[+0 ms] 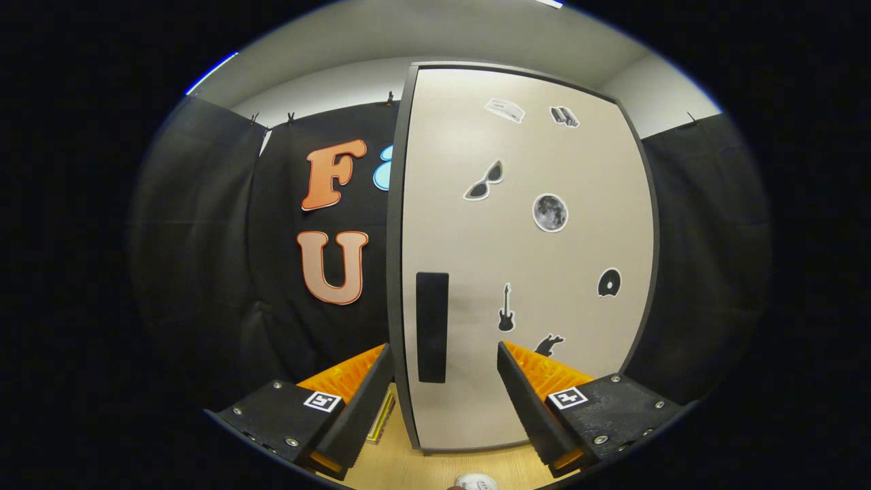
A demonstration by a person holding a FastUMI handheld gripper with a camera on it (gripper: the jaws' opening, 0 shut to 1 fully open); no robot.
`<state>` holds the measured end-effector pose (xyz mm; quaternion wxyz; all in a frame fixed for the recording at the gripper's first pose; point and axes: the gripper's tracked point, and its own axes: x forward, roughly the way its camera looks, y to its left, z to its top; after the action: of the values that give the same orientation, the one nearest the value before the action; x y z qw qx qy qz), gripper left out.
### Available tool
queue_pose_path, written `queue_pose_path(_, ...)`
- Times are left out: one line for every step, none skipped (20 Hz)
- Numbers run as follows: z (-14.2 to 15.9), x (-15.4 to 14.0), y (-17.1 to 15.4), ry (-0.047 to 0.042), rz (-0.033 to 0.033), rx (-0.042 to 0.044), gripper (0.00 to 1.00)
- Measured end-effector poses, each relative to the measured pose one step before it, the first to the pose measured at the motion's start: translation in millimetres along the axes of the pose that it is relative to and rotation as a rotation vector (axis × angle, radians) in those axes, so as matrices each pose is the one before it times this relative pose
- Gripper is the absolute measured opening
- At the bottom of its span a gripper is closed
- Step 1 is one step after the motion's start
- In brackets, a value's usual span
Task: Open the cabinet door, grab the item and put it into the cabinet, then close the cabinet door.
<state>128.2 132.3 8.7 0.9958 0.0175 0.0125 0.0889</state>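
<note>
A tall cabinet stands straight ahead with its pale door (531,272) shut; the door carries several small stickers. A black vertical handle strip (432,327) sits near the door's left edge, low down. My gripper (446,357) is open, its fingers spread wide on either side of that handle, a short way in front of the door and not touching it. A small round white item (476,482) lies on the wooden table just below the fingers, partly cut off.
The wooden tabletop (408,466) runs under the cabinet's base. A flat yellow-edged object (382,418) lies on the table behind the left finger, beside the cabinet's left side. Black cloth walls close in the booth on both sides.
</note>
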Motion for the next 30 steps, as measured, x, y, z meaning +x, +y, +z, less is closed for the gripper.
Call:
queue_pose_path(0.23, 6.87, 2.51, -0.00017, 0.00172, -0.00173, 0.95)
queue_pose_path(-0.49, 7.10, 2.55, 0.00159, 0.00172, -0.00184, 0.95)
queue_pose_path(-0.63, 6.92, 1.81, 0.00251, 0.00118, -0.00228, 0.95)
queue_pose_path(-0.42, 6.75, 1.90, 0.00081, -0.00096, 0.00179, 0.95)
queue_pose_path(-0.94, 7.00, 1.64, 0.00170, 0.00048, 0.00366, 0.95)
queue_pose_path(-1.28, 6.78, 0.89, 0.00149, -0.00386, 0.00218, 0.95)
queue_pose_path(-0.87, 5.89, 0.83, 0.00126, -0.00056, 0.00169, 0.95)
queue_pose_path(-1.59, 5.53, 0.36, 0.00445, -0.00249, 0.00158, 0.95)
queue_pose_path(-0.04, 4.17, -0.08, -0.00300, -0.00197, 0.00252, 0.95)
queue_pose_path(-1.35, 4.09, -0.01, -0.00138, -0.00205, 0.00303, 0.95)
queue_pose_path(-0.53, 2.02, -0.69, -0.00351, -0.00461, 0.00137, 0.94)
queue_pose_path(-0.59, 2.78, -0.02, -0.00072, 0.00154, -0.00064, 0.93)
queue_pose_path(-0.07, 0.84, -0.80, -0.00510, -0.00370, 0.00109, 0.84)
queue_pose_path(1.39, 0.83, -0.38, -0.00581, -0.00205, -0.00072, 0.78)
queue_pose_path(0.11, 0.86, -0.10, -0.00358, -0.00024, -0.00147, 0.64)
queue_pose_path(-1.51, 0.01, -1.95, -0.00043, -0.00659, -0.00279, 0.57)
queue_pose_path(-0.61, 0.26, 0.70, 0.00218, 0.00643, 0.00684, 0.44)
queue_pose_path(-0.07, -2.07, 0.02, 0.00050, -0.00199, 0.00732, 0.39)
queue_pose_path(0.15, -1.36, -0.49, 0.00578, -0.00037, 0.00504, 0.36)
queue_pose_path(0.39, -2.25, -0.34, 0.00474, -0.00309, 0.00388, 0.35)
queue_pose_path(-0.73, -2.49, -0.20, 0.00485, -0.00286, 0.00328, 0.34)
queue_pose_path(1.61, -3.65, 0.20, 0.00333, -0.00063, -0.00037, 0.33)
queue_pose_path(1.05, -5.00, 0.06, 0.00606, -0.00087, -0.00040, 0.30)
queue_pose_path(0.33, -5.78, 0.28, 0.00140, -0.00297, 0.00190, 0.29)
queue_pose_path(0.47, -7.46, -1.60, 0.00700, 0.00078, -0.00199, 0.27)
queue_pose_path(0.73, -6.82, -0.61, 0.00434, 0.00134, 0.01060, 0.27)
queue_pose_path(1.07, -8.13, -1.81, 0.00422, -0.00082, 0.01274, 0.24)
queue_pose_path(-0.58, -8.40, -4.27, -0.00187, -0.00196, 0.00401, 0.24)
queue_pose_path(-0.09, -7.72, -4.06, -0.00198, -0.00517, -0.00164, 0.22)
queue_pose_path(0.52, -10.84, -7.77, -0.00578, -0.01277, -0.00573, 0.22)
